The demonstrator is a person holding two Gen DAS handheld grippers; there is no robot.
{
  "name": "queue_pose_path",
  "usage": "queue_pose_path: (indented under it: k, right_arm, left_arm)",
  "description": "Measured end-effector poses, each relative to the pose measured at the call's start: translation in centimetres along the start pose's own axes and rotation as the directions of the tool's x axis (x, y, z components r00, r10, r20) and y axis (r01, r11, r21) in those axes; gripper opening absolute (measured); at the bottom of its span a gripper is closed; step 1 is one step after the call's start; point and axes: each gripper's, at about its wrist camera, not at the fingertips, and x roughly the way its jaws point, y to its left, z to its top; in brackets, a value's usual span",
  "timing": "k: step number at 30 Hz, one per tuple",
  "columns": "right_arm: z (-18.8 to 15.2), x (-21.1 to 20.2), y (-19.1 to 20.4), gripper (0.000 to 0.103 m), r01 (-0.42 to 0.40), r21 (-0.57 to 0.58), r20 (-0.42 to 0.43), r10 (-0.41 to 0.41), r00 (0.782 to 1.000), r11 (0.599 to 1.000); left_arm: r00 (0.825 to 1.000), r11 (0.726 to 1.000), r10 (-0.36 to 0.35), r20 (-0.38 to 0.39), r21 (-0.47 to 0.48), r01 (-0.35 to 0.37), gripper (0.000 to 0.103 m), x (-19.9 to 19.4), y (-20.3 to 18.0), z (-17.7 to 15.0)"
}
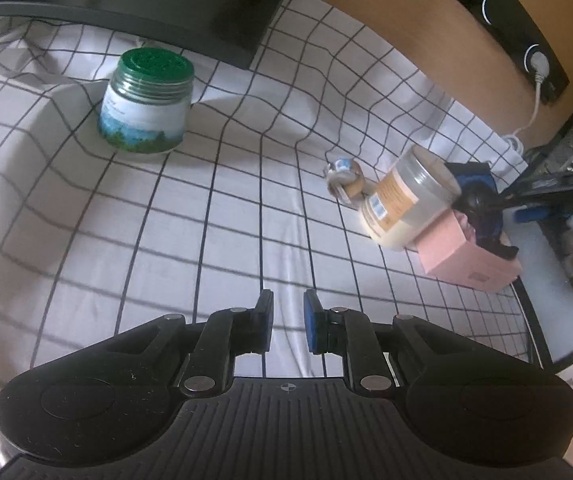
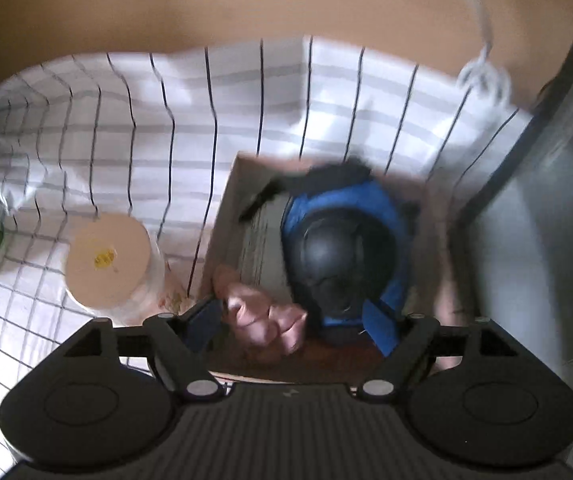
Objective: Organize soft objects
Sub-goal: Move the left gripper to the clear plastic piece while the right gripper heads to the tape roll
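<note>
- Far left in my left wrist view: a green-lidded jar (image 1: 146, 102) with a landscape label, standing upright on the white grid-check sheet (image 1: 214, 216), pretty much on its own.
- My left tongs (image 1: 288, 326) hang over bare sheet lower middle, blue pads a narrow gap apart, nothing between them.
- Right of that, a small shiny wrapped thing (image 1: 342, 178), can't tell what it is, just beside a clear tub with a tan label (image 1: 406, 200).
- That tub is tilted and leans against the pink box (image 1: 466, 256) near the sheet's right edge.
- My right tongs (image 2: 292, 320) are spread wide over the box; from the left view they show as the black and blue thing (image 1: 476, 196) poking in.
- Right wrist view is blurry, but inside the box (image 2: 246, 172) there's a pink soft object (image 2: 262, 316) at the near left, right by my left finger, and a black-and-blue soft thing (image 2: 346, 248) filling the middle.
- Nothing's pinched as far as I can see.
- The tub's cream lid (image 2: 108, 260) sits just left of the box.
</note>
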Motion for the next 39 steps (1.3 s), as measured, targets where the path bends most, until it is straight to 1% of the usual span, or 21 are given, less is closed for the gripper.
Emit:
queue_pose_path:
  k: [3, 4, 7, 9, 12, 14, 16, 17, 18, 19, 20, 21, 23, 25, 27, 28, 30, 32, 34, 36, 39]
  right_arm:
    - [1.9, -2.9, 0.0, 0.081, -0.044, 0.008, 0.031, 0.044, 0.999, 0.999]
    - [2.7, -3.7, 0.1, 0.084, -0.072, 0.012, 0.036, 0.071, 0.997, 0.997]
    - [6.0, -4.3, 1.1, 0.087, -0.182, 0.048, 0.021, 0.181, 0.983, 0.982]
    - [7.9, -3.3, 1.9, 0.087, -0.259, 0.081, -0.019, 0.261, 0.965, 0.963]
    - [9.9, 0.3, 3.8, 0.087, -0.349, 0.125, -0.113, 0.362, 0.925, 0.929]
    - [10.6, 2.8, 5.5, 0.087, -0.362, 0.1, -0.155, 0.374, 0.914, 0.927]
    - [10.7, 4.2, 6.8, 0.086, -0.372, 0.041, -0.157, 0.374, 0.914, 0.927]
    - [10.8, 5.2, 7.5, 0.084, -0.364, 0.017, -0.166, 0.362, 0.917, 0.931]
    - [11.1, 6.0, 8.0, 0.074, -0.341, 0.009, -0.18, 0.337, 0.924, 0.94]
    - [11.3, 6.6, 8.2, 0.061, -0.335, 0.009, -0.187, 0.33, 0.925, 0.942]
    - [11.4, 6.9, 8.3, 0.059, -0.344, 0.007, -0.188, 0.339, 0.922, 0.939]
    - [11.6, 7.2, 8.2, 0.059, -0.35, 0.0, -0.18, 0.345, 0.921, 0.937]
    - [11.5, 7.5, 7.9, 0.059, -0.346, -0.014, -0.171, 0.338, 0.925, 0.938]
    - [11.5, 8.1, 7.6, 0.059, -0.36, -0.016, -0.185, 0.352, 0.918, 0.933]
    - [11.4, 8.4, 7.4, 0.059, -0.374, -0.023, -0.189, 0.363, 0.912, 0.927]
    - [11.4, 8.4, 7.3, 0.059, -0.379, -0.031, -0.185, 0.367, 0.912, 0.925]
    - [11.5, 8.3, 7.7, 0.059, -0.39, -0.046, -0.177, 0.377, 0.909, 0.92]
    - [11.4, 8.3, 8.6, 0.059, -0.408, -0.054, -0.18, 0.393, 0.902, 0.911]
    - [11.2, 7.9, 9.7, 0.059, -0.43, -0.068, -0.183, 0.412, 0.892, 0.9]
    - [10.8, 7.3, 11.3, 0.059, -0.45, -0.089, -0.192, 0.429, 0.883, 0.888]
    - [9.3, 6.8, 14.2, 0.059, -0.473, -0.149, -0.218, 0.438, 0.872, 0.868]
  left_arm:
    - [1.0, 1.0, -0.011, 0.003, 0.029, 0.011, 0.018, 0.8, -0.4, 1.0]
    - [1.0, 0.999, -0.017, 0.01, 0.039, 0.016, 0.018, 1.1, -0.6, 1.4]
    - [0.999, 0.999, -0.028, 0.025, 0.045, 0.027, 0.018, 2.5, -1.3, 2.5]
    - [0.999, 0.998, -0.036, 0.035, 0.056, 0.034, 0.018, 3.6, -2.0, 3.4]
    - [0.999, 0.993, -0.025, 0.048, 0.114, 0.019, 0.018, 5.5, -3.4, 5.2]
    - [0.998, 0.994, -0.022, 0.054, 0.108, 0.016, 0.018, 6.9, -3.9, 7.1]
    - [0.995, 0.995, -0.03, 0.093, 0.099, 0.021, 0.018, 8.3, -4.3, 9.0]
    - [0.993, 0.994, -0.03, 0.112, 0.105, 0.018, 0.018, 9.2, -4.5, 9.8]
    - [0.992, 0.992, -0.037, 0.124, 0.123, 0.022, 0.018, 10.4, -4.9, 10.7]
    - [0.991, 0.99, -0.047, 0.125, 0.138, 0.029, 0.018, 11.5, -5.3, 11.5]
    - [0.991, 0.988, -0.055, 0.123, 0.147, 0.036, 0.018, 12.8, -5.7, 12.2]
    - [0.991, 0.987, -0.062, 0.116, 0.152, 0.044, 0.018, 14.0, -6.0, 12.8]
    - [0.996, 0.977, -0.077, 0.045, 0.202, 0.066, 0.018, 16.6, -6.5, 13.4]
    - [0.997, 0.957, -0.062, -0.048, 0.281, 0.073, 0.018, 18.3, -6.8, 13.3]
    - [0.996, 0.939, -0.033, -0.086, 0.339, 0.06, 0.018, 18.5, -6.6, 12.4]
    - [0.995, 0.932, -0.018, -0.099, 0.358, 0.053, 0.021, 18.3, -6.5, 12.0]
    - [0.994, 0.926, -0.009, -0.105, 0.376, 0.048, 0.02, 17.0, -5.9, 11.1]
    - [0.995, 0.917, 0.029, -0.101, 0.4, 0.014, 0.02, 15.7, -5.5, 10.1]
    - [0.992, 0.911, 0.069, -0.107, 0.412, -0.019, 0.018, 14.3, -4.9, 8.9]
    - [0.987, 0.907, 0.108, -0.115, 0.419, -0.05, 0.018, 12.9, -4.0, 7.6]
    - [0.987, 0.909, 0.124, -0.099, 0.41, -0.073, 0.018, 10.5, -2.8, 5.1]
